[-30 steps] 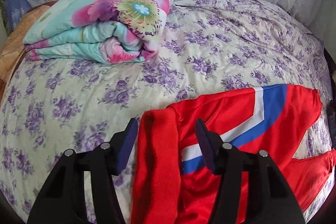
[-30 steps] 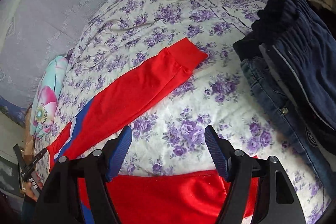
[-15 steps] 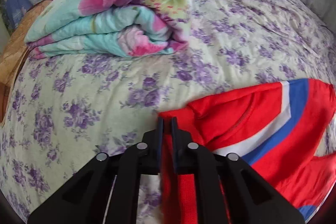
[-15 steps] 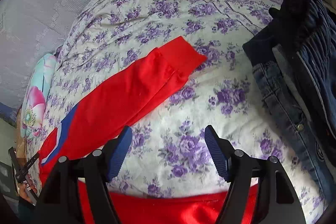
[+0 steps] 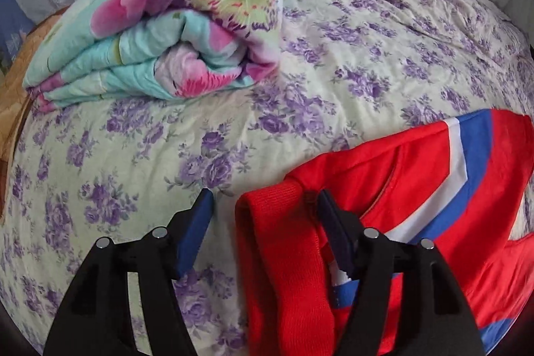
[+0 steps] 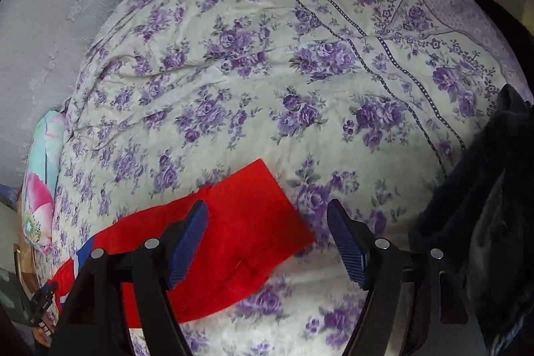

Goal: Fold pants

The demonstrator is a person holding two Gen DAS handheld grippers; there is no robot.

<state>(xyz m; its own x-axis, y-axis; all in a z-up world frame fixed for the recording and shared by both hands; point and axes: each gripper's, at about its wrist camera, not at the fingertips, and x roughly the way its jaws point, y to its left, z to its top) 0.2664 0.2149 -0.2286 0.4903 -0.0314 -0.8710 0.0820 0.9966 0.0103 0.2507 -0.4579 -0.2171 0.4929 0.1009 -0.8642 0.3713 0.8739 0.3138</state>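
Note:
Red pants (image 5: 417, 189) with a blue and white stripe lie on the flowered bed sheet (image 5: 133, 172). Their ribbed red waistband (image 5: 283, 239) runs up between the fingers of my left gripper (image 5: 265, 219). The jaws are opening: the left pad stands clear of the cloth and the right pad is at its edge. In the right wrist view the red leg cuff (image 6: 253, 216) lies flat on the sheet. My right gripper (image 6: 268, 239) hangs open over it, its left finger above the leg and its right finger above bare sheet.
A folded quilt (image 5: 160, 32) with pink flowers sits at the back left of the bed. A pile of dark clothes and jeans (image 6: 484, 222) lies at the right edge. Grey lace fabric (image 6: 66, 5) backs the bed.
My left gripper shut on the waistband half a second ago and has since opened, leaving the band bunched between its fingers. My right gripper travelled along the bed until the leg cuff lay under it.

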